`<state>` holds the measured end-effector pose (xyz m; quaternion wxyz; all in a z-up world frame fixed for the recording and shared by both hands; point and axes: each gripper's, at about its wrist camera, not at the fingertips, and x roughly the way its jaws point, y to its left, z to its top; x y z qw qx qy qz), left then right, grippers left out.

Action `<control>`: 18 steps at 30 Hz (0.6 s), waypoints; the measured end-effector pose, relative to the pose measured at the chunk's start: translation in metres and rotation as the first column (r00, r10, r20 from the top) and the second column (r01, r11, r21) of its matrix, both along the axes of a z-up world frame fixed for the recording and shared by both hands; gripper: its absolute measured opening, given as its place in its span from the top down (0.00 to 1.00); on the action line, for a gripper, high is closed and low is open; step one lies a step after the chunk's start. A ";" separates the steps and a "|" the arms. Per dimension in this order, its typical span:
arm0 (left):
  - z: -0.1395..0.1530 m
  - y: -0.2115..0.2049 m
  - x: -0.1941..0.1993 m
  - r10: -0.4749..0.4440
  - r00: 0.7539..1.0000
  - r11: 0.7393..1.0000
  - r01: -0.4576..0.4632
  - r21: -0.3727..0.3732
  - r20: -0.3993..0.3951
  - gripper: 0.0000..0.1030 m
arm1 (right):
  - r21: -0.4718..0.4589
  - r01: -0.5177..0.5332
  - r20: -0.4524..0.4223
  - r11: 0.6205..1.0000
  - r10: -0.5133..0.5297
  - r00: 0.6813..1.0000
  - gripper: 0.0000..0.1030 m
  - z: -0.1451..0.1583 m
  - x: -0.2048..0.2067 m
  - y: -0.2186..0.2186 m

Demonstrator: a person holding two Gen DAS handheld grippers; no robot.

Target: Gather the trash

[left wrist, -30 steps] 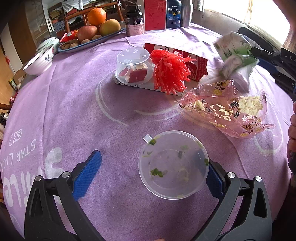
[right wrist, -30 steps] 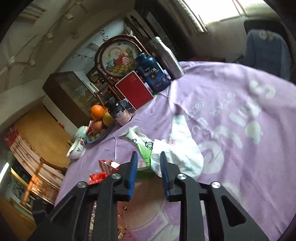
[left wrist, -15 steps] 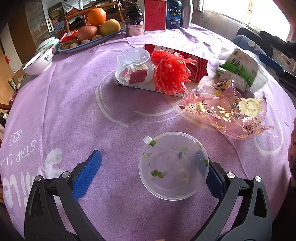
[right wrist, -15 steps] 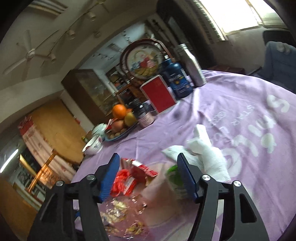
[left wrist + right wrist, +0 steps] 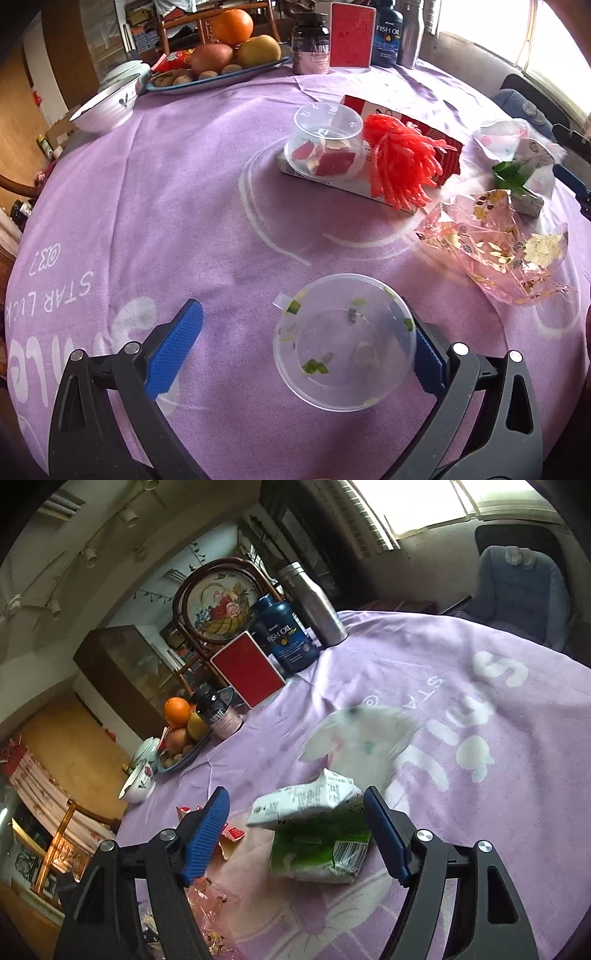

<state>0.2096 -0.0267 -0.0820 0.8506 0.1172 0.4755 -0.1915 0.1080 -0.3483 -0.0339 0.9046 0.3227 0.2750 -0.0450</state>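
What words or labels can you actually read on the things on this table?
"FISH OIL": on the blue bottle at the table's far edge.
"STAR LUCK": printed in white on the purple tablecloth.
Dark jar label: too blurred to read.
Green and white packet: small print and barcode, unreadable.
Clear tub lid: embossed marks, unreadable.

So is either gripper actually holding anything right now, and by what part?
Nothing is held. The right gripper has just been opening; the green-and-white packet lies free between its jaws. The left gripper is open around the clear plastic lid.
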 end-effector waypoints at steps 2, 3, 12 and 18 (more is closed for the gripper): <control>0.001 0.001 -0.001 -0.002 1.000 1.000 0.002 -0.013 0.002 0.06 | -0.023 -0.041 -0.037 0.999 0.040 0.999 0.22 -0.004 0.008 0.008; 0.003 0.002 -0.001 0.001 1.000 1.000 0.000 -0.022 0.009 0.06 | -0.038 -0.051 -0.057 0.998 0.049 0.997 0.21 -0.005 0.012 0.010; 0.009 -0.005 -0.007 -0.024 0.997 1.000 0.025 -0.007 0.068 0.06 | -0.123 -0.111 -0.204 0.986 0.084 0.975 0.06 -0.015 0.037 0.024; 0.006 -0.006 -0.004 -0.031 0.999 0.999 0.032 -0.015 0.042 0.06 | -0.170 -0.134 -0.272 0.976 0.085 0.959 0.06 -0.022 0.056 0.015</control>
